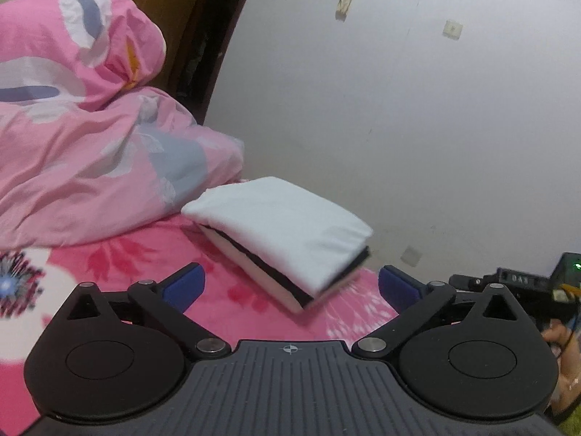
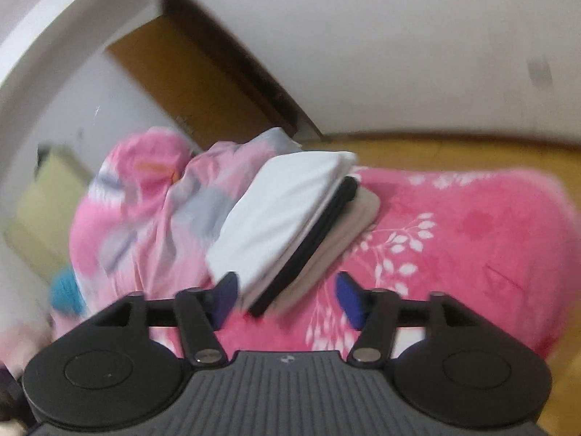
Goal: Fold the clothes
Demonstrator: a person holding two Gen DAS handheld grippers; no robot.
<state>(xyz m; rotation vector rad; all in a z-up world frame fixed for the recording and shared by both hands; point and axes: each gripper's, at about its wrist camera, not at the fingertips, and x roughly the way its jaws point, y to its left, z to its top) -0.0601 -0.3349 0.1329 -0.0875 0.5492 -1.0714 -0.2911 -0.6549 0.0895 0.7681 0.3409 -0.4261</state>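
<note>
Cloth on a plush bed

Stack (image 2: pixel 276 214) — smooth matt cloth; blanket (image 2: pixel 454 239) fleecy; quilt (image 1: pixel 90 167) crinkled cotton-like; gripper (image 1: pixel 290 287) matt black plastic, shiny metal pins, blue pads (image 1: pixel 185 285).

Soft even indoor light, strong fisheye bending at edges; right view motion-blurred

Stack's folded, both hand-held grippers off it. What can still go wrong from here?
1. The folded stack lies right beside the crumpled pink duvet; if the duvet slumps, it may push the white top piece askew.
2. The layers look staggered, with the black piece and the pale bottom one sticking out, so lifting them together may undo the folds.
</note>
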